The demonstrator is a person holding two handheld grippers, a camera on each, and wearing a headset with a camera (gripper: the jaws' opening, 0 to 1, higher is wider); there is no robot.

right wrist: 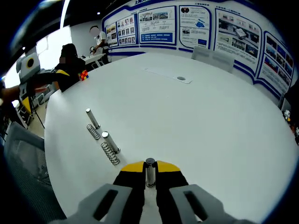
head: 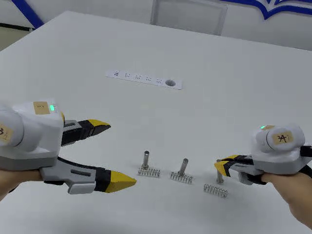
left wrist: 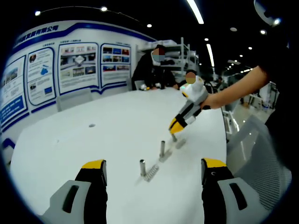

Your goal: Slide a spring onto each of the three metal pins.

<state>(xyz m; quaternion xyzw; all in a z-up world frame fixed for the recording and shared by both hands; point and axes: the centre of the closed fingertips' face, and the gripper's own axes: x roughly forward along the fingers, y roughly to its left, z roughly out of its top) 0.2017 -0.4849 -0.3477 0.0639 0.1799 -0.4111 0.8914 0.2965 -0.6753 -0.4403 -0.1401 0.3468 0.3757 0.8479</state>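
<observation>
Three short metal pins stand in a row on the white table: the left pin [head: 145,159], the middle pin [head: 184,166] and the right pin [head: 219,177]. A spring lies flat in front of each: the left spring [head: 149,172], the middle spring [head: 181,178], the right spring [head: 215,190]. My right gripper [head: 220,167] is shut on the upright right pin [right wrist: 149,171], near its top. My left gripper [head: 114,155] is open and holds nothing, left of the row. In the left gripper view the nearest pin [left wrist: 143,167] and its spring [left wrist: 150,173] lie ahead of the spread jaws.
A flush white socket strip [head: 144,79] sits in the table top at the back. A chair back [head: 187,14] stands beyond the far edge. People stand at the far side of the room [left wrist: 156,67]. The table's near edge [left wrist: 224,140] runs close to the pins.
</observation>
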